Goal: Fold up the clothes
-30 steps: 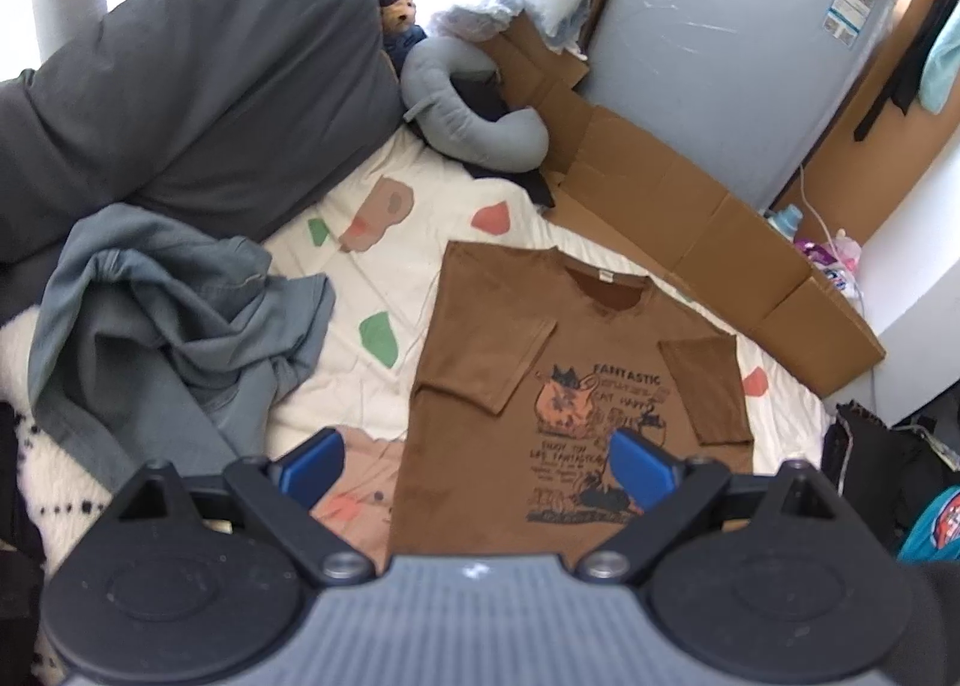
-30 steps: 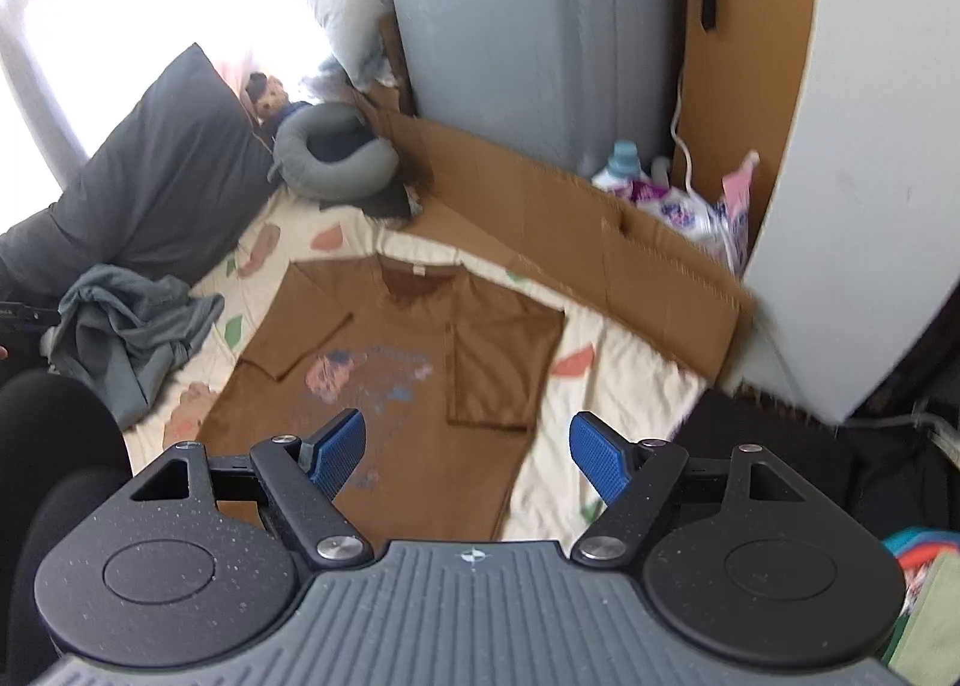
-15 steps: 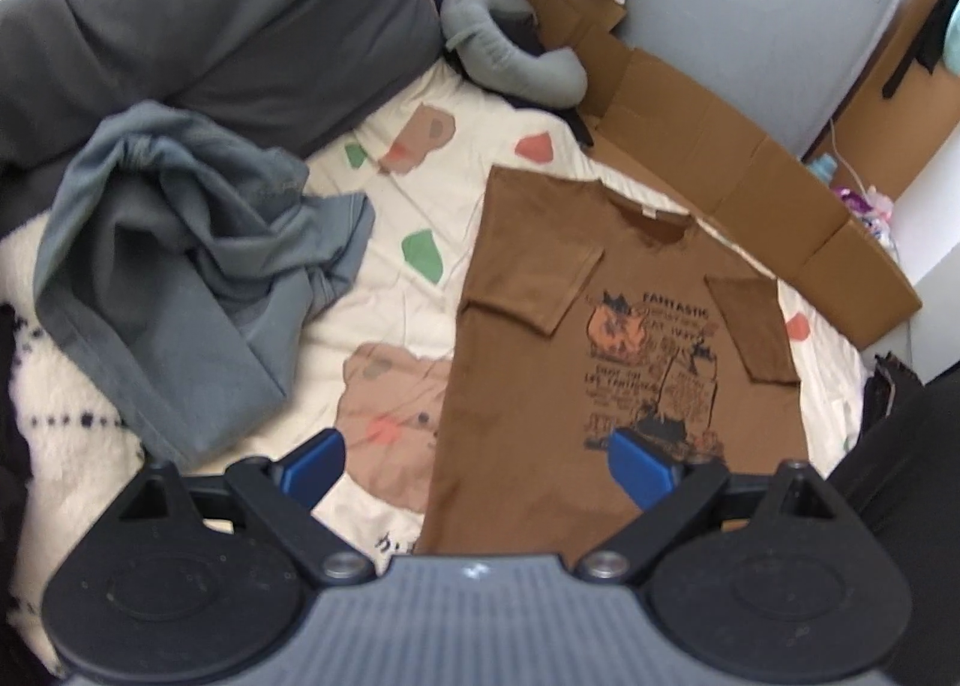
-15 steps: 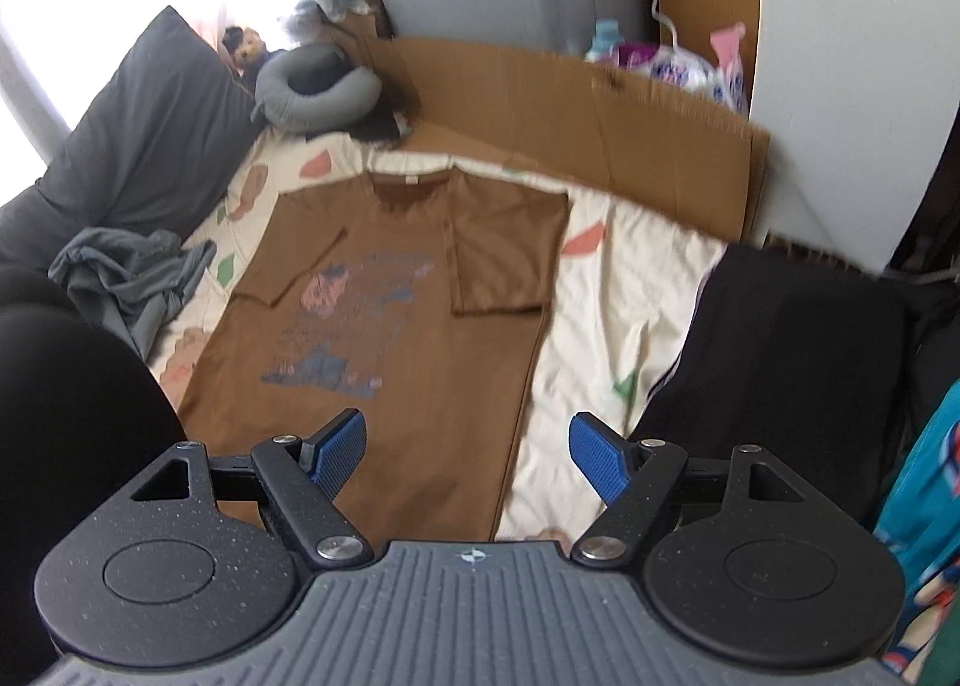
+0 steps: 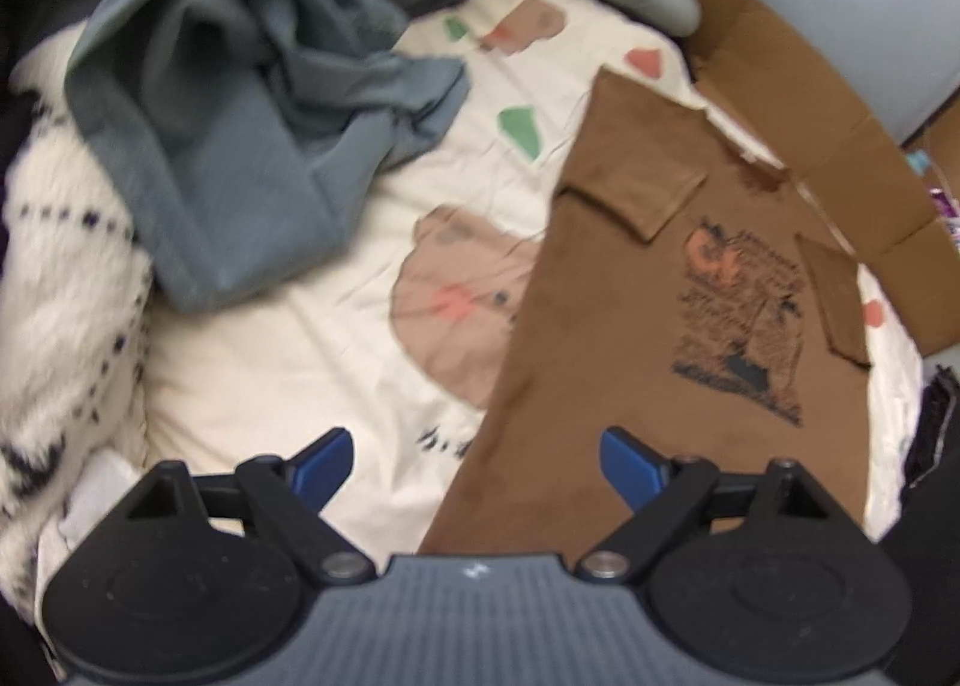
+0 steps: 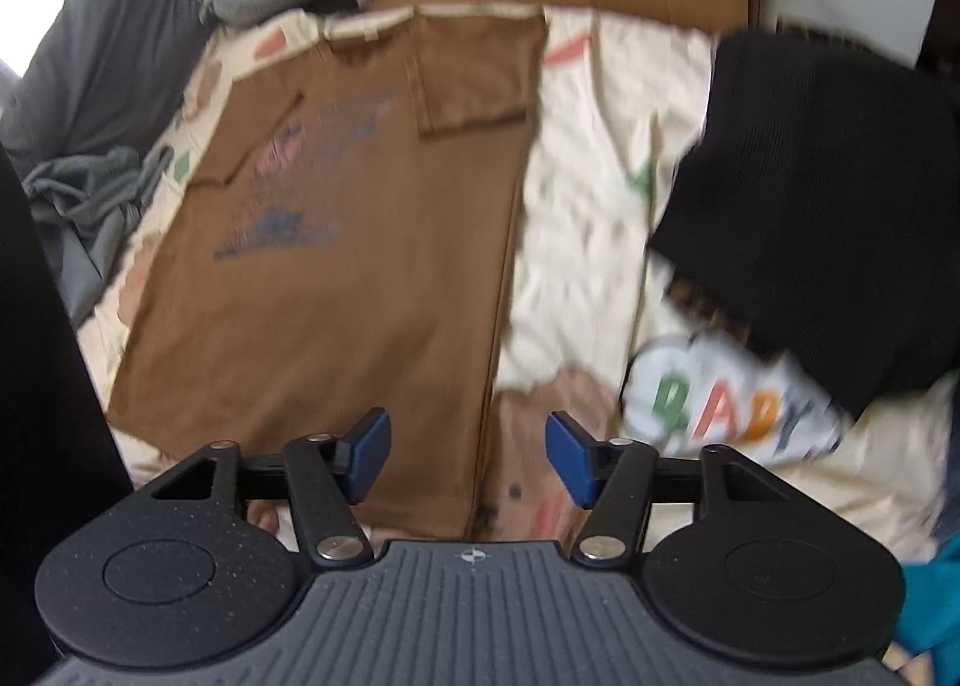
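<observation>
A cream bed sheet (image 5: 312,362) covers the bed. The brown T-shirt (image 5: 648,338) lies flat on it, sleeves folded in. A grey garment (image 5: 240,104) sits bunched up well to its left. The left gripper (image 5: 474,455) is wide open over the shirt's bottom left edge, holding nothing. The right gripper (image 6: 468,455) is open too, empty, over the shirt's bottom right corner.

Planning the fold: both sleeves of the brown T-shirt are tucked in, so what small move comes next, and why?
Probably lower both open grippers, left and right, onto the brown T-shirt's bottom hem: each straddles a lower side edge, holding nothing, ready to pinch.
</observation>
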A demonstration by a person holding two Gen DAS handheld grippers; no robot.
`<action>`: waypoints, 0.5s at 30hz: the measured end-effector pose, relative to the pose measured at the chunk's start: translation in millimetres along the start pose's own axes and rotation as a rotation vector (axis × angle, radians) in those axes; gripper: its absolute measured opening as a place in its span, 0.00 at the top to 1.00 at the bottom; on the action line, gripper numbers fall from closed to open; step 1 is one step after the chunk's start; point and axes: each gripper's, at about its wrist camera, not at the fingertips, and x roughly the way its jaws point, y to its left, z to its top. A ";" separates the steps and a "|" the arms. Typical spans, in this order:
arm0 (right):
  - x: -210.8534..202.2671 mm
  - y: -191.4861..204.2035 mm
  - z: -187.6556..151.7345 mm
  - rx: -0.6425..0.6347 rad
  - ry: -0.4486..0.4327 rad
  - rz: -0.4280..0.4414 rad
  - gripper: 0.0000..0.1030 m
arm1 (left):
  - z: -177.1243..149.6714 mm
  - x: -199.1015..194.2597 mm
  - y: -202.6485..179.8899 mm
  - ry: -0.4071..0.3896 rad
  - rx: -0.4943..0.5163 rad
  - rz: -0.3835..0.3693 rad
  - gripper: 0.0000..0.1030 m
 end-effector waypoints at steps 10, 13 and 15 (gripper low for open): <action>79.0 -8.8 -41.0 0.072 0.112 0.031 0.54 | -32.0 36.9 14.8 0.077 -0.014 0.039 0.16; 95.9 -8.4 -43.9 0.073 0.134 0.034 0.54 | -39.7 44.0 19.0 0.101 -0.002 0.052 0.16; 105.3 -8.8 -44.6 0.074 0.144 0.036 0.57 | -42.9 48.2 21.5 0.115 0.001 0.056 0.16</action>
